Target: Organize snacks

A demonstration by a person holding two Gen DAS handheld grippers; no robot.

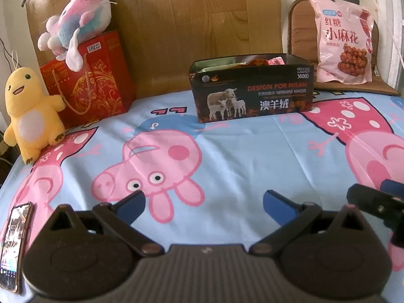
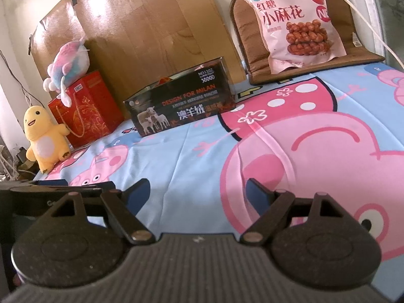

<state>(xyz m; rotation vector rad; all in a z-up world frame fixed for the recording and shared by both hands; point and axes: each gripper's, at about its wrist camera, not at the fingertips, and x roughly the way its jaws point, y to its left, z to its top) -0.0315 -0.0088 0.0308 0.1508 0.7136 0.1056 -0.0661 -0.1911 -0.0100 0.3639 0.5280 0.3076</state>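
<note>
Blue cloth: a pale blue sheet (image 1: 240, 151) printed with pink cartoon pigs covers the surface across the lower and middle of both views; whether a table or a bed lies under it cannot be told.
Black box: an open-topped black box (image 1: 252, 88) with sheep pictures and "DESIGN FOR MILAN" lettering stands on the sheet, centre of the left wrist view, left of centre in the right wrist view (image 2: 181, 106).
Box contents: packets (image 1: 252, 61) in red, green and pink show above the rim; what kind cannot be told.
Pink snack bag: a large pink bag (image 1: 344, 40) showing fried dough twists leans upright on a brown chair cushion (image 1: 378, 88), upper right of both views, well apart from the box.
Red gift bag: a red bag (image 1: 91, 80) with gold pattern and rope handle, left of the box, against a wooden board (image 1: 189, 25).
Plush, pastel: a pink and blue soft toy (image 1: 78, 22) lies on top of the red bag.
Plush, yellow: a yellow soft toy (image 1: 32, 111) stands at the far left, touching the red bag.
Phone: a phone (image 1: 15, 247), screen lit, lies at the lower left edge of the left wrist view.
Left gripper (image 1: 203, 202): jaws spread wide, nothing between them, over the sheet.
Right gripper (image 2: 197, 194): jaws spread wide, nothing between them, over the sheet.
</note>
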